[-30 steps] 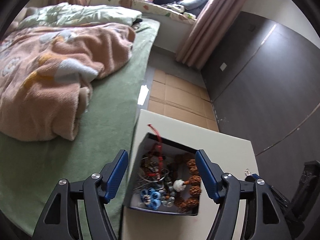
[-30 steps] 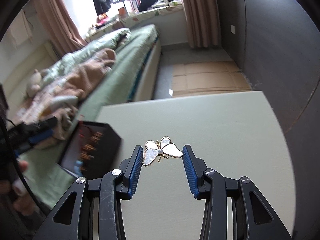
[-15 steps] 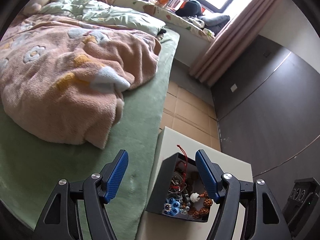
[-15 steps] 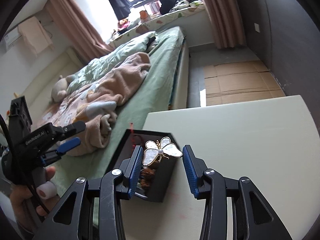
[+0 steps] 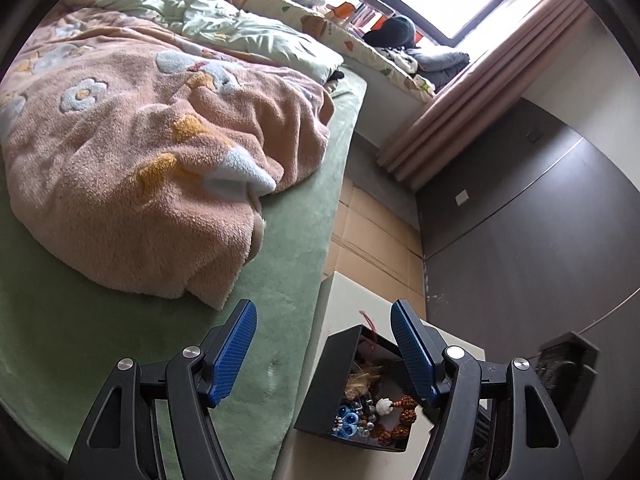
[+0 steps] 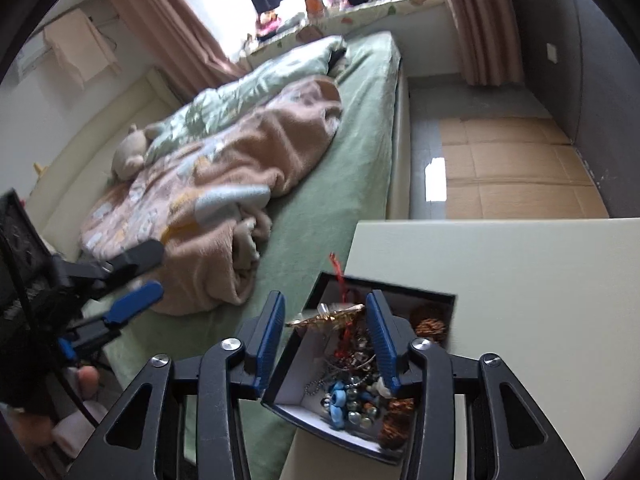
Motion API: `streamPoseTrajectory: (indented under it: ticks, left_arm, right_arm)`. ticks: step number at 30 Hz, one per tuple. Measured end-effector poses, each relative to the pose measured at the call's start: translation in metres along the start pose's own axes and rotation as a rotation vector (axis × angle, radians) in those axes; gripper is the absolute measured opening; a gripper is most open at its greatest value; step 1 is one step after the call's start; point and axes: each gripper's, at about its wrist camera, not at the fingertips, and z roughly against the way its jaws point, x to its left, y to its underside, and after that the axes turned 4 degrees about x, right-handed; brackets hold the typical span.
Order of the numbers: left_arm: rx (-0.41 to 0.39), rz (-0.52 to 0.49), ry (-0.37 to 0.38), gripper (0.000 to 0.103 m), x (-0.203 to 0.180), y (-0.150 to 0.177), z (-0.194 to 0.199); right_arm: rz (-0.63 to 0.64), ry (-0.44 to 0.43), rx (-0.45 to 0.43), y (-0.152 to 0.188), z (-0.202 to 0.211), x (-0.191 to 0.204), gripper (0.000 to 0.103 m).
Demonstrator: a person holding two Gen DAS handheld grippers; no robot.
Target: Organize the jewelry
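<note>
Black angular arms with silver screws and ribbed blue pads (image 5: 234, 354) are seen on both grippers; black cables trail nearby.

— What sort of room is it?
— A bedroom. A bed (image 5: 100, 340) with a green sheet carries a rumpled peach blanket (image 5: 132, 168) and a pale quilt (image 6: 260, 84).
— And the light?
— Daylight from a window (image 5: 440, 0) with pink curtains (image 5: 460, 120). Dark wall panels (image 5: 520, 220), cardboard sheets (image 6: 512, 172) on the floor, a pale bench (image 6: 520, 280).
</note>
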Motion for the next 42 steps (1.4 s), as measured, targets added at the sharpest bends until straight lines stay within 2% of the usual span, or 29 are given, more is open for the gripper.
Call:
streamPoseTrajectory:
  ticks: [1, 2, 13, 15, 17, 19, 21, 22, 23, 27, 29, 32, 36, 42]
  left_arm:
    - [0.000, 0.000, 0.001, 0.071, 0.000, 0.000, 0.000]
    - [0.001, 0.001, 0.002, 0.071, 0.000, -0.001, 0.000]
    - [0.003, -0.043, -0.013, 0.071, -0.012, 0.008, -0.001]
    - [0.003, -0.065, -0.022, 0.071, -0.018, 0.012, -0.002]
    - [0.005, -0.089, -0.030, 0.071, -0.024, 0.017, -0.002]
    - [0.012, -0.124, -0.039, 0.071, -0.032, 0.025, -0.004]
    - [0.019, -0.156, -0.046, 0.073, -0.039, 0.031, -0.005]
    - [0.023, -0.173, -0.048, 0.077, -0.043, 0.035, -0.005]
    - [0.025, -0.186, -0.045, 0.082, -0.046, 0.039, -0.005]
    - [0.020, -0.259, -0.052, 0.087, -0.059, 0.056, -0.002]
    - [0.021, -0.282, -0.050, 0.092, -0.066, 0.066, -0.001]
    - [0.041, -0.327, -0.034, 0.093, -0.077, 0.080, -0.001]
    - [0.021, -0.408, -0.017, 0.099, -0.095, 0.096, 0.009]
    - [0.004, -0.484, -0.005, 0.100, -0.111, 0.119, 0.023]
  right_arm:
    - [-0.012, 0.010, 0.004, 0.001, -0.001, -0.003, 0.070]
    - [-0.021, 0.019, -0.002, 0.001, 0.001, -0.006, 0.073]
    - [-0.071, 0.007, -0.070, 0.023, 0.056, -0.034, 0.075]
    - [-0.097, -0.005, -0.090, 0.032, 0.070, -0.044, 0.081]
    - [-0.119, -0.006, -0.111, 0.039, 0.083, -0.054, 0.090]
    - [-0.128, 0.005, -0.124, 0.046, 0.095, -0.061, 0.091]
    - [-0.150, 0.005, -0.136, 0.053, 0.107, -0.069, 0.091]
    - [-0.161, 0.008, -0.142, 0.055, 0.111, -0.073, 0.092]
    - [-0.170, 0.017, -0.147, 0.057, 0.116, -0.077, 0.094]
    - [-0.178, 0.071, -0.164, 0.065, 0.136, -0.085, 0.103]
    - [-0.176, 0.088, -0.173, 0.068, 0.145, -0.087, 0.103]
    - [-0.171, 0.117, -0.178, 0.073, 0.153, -0.088, 0.103]
    - [-0.170, 0.153, -0.183, 0.081, 0.162, -0.092, 0.103]
    - [-0.166, 0.180, -0.183, 0.098, 0.178, -0.100, 0.103]
